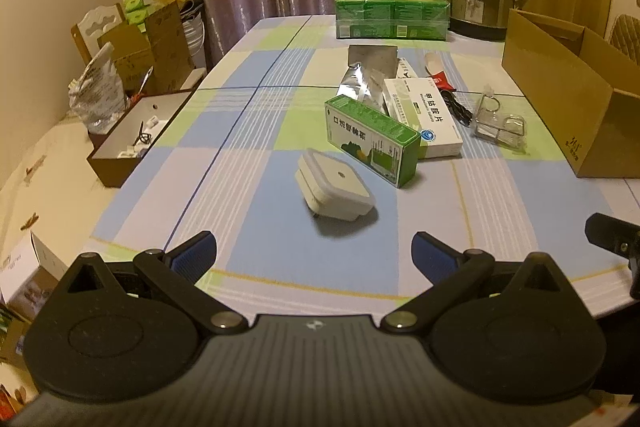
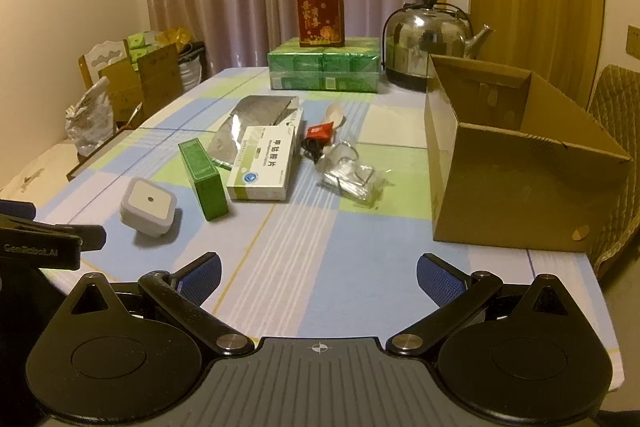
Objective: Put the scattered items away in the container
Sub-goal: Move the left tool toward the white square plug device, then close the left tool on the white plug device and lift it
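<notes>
Bare checked tablecloth (image 2: 320, 267) lies open along the near table edge. Mid-table, a plug (image 2: 148, 207), green box (image 2: 204, 183) and white box (image 2: 264, 163) crowd together. A carton (image 2: 512, 187) blocks the right side; its open top looks unobstructed, though its inside is partly hidden.

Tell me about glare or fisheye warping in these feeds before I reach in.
Left wrist: dim warm light, table edges bow outward, white plug adapter casts a soft shadow. Right wrist: same bowing, bright glare on the steel kettle, cardboard box readable.
</notes>
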Motion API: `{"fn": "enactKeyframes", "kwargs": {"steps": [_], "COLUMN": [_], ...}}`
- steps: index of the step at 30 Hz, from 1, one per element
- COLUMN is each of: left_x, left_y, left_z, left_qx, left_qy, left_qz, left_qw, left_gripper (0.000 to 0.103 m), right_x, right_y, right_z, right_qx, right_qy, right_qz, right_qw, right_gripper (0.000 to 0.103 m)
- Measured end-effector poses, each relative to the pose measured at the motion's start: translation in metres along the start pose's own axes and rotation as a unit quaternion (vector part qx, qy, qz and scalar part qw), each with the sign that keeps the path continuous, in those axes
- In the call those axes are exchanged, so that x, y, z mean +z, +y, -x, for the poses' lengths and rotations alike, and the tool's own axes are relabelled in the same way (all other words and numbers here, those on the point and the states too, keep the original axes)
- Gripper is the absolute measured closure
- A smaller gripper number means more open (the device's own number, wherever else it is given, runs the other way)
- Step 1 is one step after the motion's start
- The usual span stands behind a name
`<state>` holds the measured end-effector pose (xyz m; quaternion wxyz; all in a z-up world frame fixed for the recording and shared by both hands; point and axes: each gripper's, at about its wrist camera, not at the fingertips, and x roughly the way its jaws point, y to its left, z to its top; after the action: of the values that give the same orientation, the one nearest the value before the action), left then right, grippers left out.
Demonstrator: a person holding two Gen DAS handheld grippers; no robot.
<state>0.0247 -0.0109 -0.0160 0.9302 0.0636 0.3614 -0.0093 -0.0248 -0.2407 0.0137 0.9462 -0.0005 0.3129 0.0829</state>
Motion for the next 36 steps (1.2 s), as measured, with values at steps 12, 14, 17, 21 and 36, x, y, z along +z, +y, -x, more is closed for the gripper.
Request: {"fn": "enactKeyframes", "kwargs": {"steps": [12, 14, 17, 21, 36], "left_x": [0.013, 0.016, 0.02, 0.025, 0.022], "left_y": [-0.016, -0.02, -0.023, -0.027, -0.036], "left_z": [-0.039, -0.047, -0.06, -0.076, -0.106], "left_qx": [0.011, 0.012, 0.02, 0.021, 0.042], "left_qy": [0.004, 0.007, 0.007, 0.011, 0.016], "left_qz": [-0.055, -0.065, -0.075, -0.082, -0.104], "left_qw": [0.9984, 0.9978, 0.9969, 0.9964, 0.9935], "left_gripper": [0.003, 0.005, 0.005, 0.006, 0.015], "right_x": [-0.001, -0.003, -0.004, -0.005, 0.0], "right_y": [-0.002, -0.004, -0.008, -0.012, -0.017], "right_z": [-0.029, -0.036, -0.045, -0.055, -0.083], "right_qx": [0.005, 0.005, 0.007, 0.012, 0.033], "right_qy": [0.023, 0.029, 0.039, 0.045, 0.049], "right_qz": [0.012, 0.012, 0.003, -0.001, -0.022], "right_qw": [1.0, 1.0, 0.999, 0.999, 0.998], "right_gripper": [0.002, 0.002, 0.002, 0.002, 0.002]}}
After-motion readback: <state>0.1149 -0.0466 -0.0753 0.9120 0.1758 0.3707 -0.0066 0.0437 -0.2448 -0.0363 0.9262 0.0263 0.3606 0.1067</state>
